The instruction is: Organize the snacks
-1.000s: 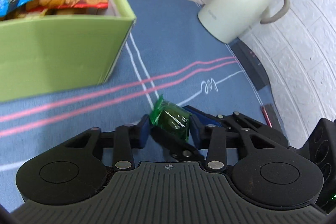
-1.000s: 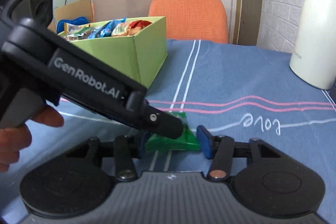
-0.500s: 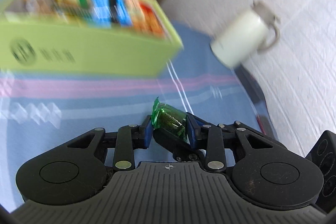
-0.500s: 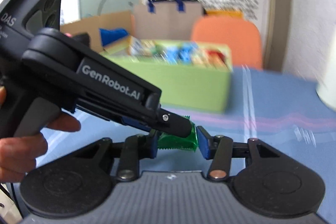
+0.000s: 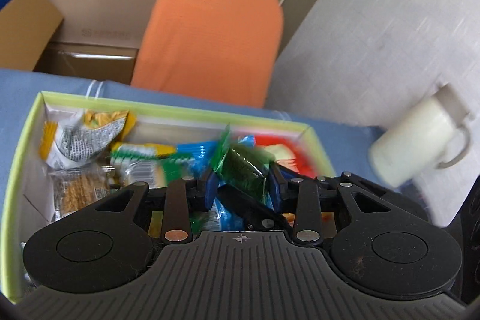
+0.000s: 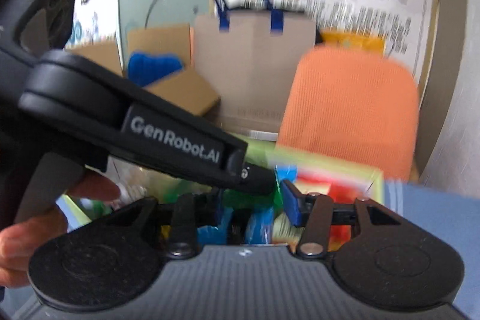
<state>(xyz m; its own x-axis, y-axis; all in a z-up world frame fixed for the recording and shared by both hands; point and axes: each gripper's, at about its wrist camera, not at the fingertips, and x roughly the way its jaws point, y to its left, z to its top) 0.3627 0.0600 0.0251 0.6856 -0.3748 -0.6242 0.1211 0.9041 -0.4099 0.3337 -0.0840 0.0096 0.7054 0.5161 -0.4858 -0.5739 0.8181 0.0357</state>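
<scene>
1. Across the blue tablecloth [image 5: 60, 86], the widest surface in view, stands everything the job needs; an orange chair [image 5: 210, 29] backs onto its far edge.
2. Toward the near left sits the green box [image 5: 180, 110], open-topped and already crowded with snack packets, which looks like the collecting place for the sorting.
3. Far right of the box stands a white jug [image 5: 417, 143], apart from it and, by my reading, no part of the job.
4. Above the box hangs the left gripper [image 5: 243, 185], with the right gripper [image 6: 252, 200] crossing it, so both meet over the opening.
5. Between them is the green candy [image 5: 243, 167], smallest thing here, held above the packets at the box's right half. The left gripper's blue pads clench it from both sides, though they have just eased apart a little. The right gripper is clenched on the same wrapper, likely steadying it until it is dropped.
</scene>
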